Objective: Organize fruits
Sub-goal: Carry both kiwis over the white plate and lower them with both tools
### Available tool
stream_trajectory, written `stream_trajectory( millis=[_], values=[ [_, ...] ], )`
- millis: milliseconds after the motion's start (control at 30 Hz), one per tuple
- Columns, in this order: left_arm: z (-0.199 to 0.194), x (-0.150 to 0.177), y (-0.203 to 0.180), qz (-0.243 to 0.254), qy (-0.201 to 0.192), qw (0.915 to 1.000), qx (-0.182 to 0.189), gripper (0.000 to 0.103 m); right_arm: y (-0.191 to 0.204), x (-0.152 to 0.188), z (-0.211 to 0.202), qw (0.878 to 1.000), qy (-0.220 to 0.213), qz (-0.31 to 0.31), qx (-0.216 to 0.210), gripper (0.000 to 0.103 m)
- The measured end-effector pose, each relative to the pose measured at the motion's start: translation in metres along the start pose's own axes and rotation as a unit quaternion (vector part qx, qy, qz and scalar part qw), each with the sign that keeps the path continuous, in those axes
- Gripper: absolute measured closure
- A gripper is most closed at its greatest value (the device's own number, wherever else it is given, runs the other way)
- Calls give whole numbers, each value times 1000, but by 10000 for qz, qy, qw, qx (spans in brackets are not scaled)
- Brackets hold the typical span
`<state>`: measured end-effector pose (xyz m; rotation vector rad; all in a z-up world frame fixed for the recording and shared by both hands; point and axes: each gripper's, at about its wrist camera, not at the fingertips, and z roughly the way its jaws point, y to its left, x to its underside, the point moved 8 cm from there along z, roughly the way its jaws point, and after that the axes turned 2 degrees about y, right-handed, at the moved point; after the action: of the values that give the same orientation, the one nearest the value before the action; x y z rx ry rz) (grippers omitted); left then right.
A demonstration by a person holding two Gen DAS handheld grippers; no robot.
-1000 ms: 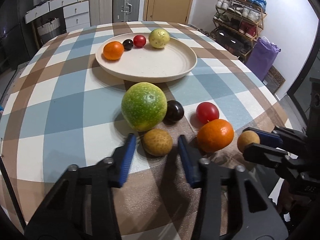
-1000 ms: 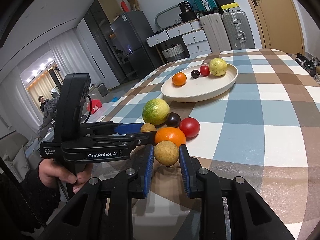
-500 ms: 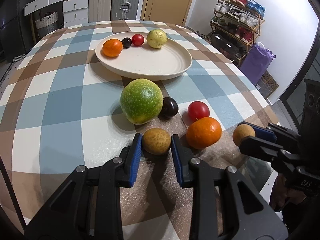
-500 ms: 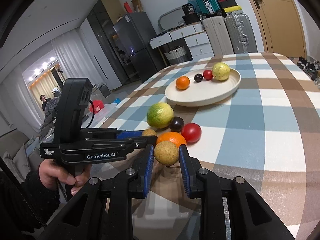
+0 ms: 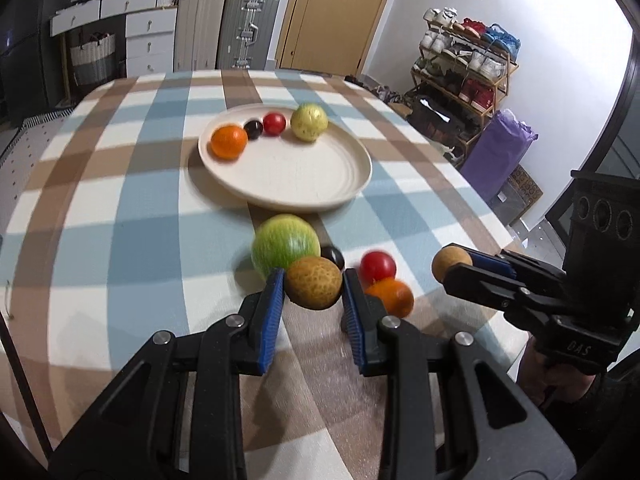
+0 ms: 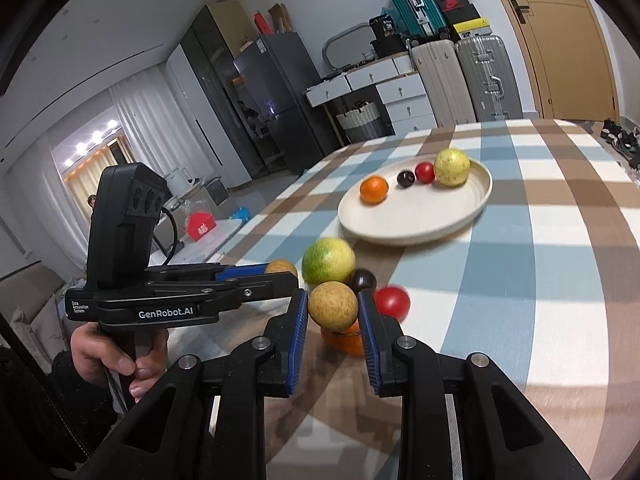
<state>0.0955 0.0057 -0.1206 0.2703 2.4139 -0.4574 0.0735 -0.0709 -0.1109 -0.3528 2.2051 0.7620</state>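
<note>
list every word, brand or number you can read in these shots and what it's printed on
"GenRobot.AI": side of the left tool's black body, right wrist view.
"Data Acquisition System": small print on that body, just left of the brand, barely legible.
"DAS": embossed on the right tool's body, left wrist view.
Boxes stacked on the suitcases: markings too small to read.
Fruits and plate: no text.

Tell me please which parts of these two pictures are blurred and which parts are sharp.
Left wrist view: the plate, green citrus and orange on the table are smeared by motion; the left gripper and its brown fruit stay sharp. Right wrist view: the red tomato and tablecloth blur, the right gripper and its brown fruit are crisp.
</note>
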Motion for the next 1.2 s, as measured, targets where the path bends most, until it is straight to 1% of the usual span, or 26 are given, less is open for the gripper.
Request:
stream_trajectory(
  millis=[167,333,500,667,933,1100,1200],
  values=[
    [-4,-30,1,18,-89,9999,46,77,-7,-27,5,10000,-67,7,-30,77],
    [-1,-62,4,69,-159,9998,-13,77,-17,-55,15,9999,-88,43,-45,77],
    [18,-93,15,-100,-103,9999,23,77,-33,-84,31,9999,-53,124,-33,77],
    [45,-119,26,-263,-58,9996,2,77,-50,-104,52,9997,59,228,-11,77],
    [92,-149,37,-237,173,9992,-261,77,-80,-124,89,9989,317,295,197,77],
    [115,-162,41,-248,337,9988,-266,77,-96,-127,106,9980,457,314,297,77],
    [127,-166,41,-267,450,9984,-233,77,-100,-126,114,9976,531,190,402,77]
  ],
)
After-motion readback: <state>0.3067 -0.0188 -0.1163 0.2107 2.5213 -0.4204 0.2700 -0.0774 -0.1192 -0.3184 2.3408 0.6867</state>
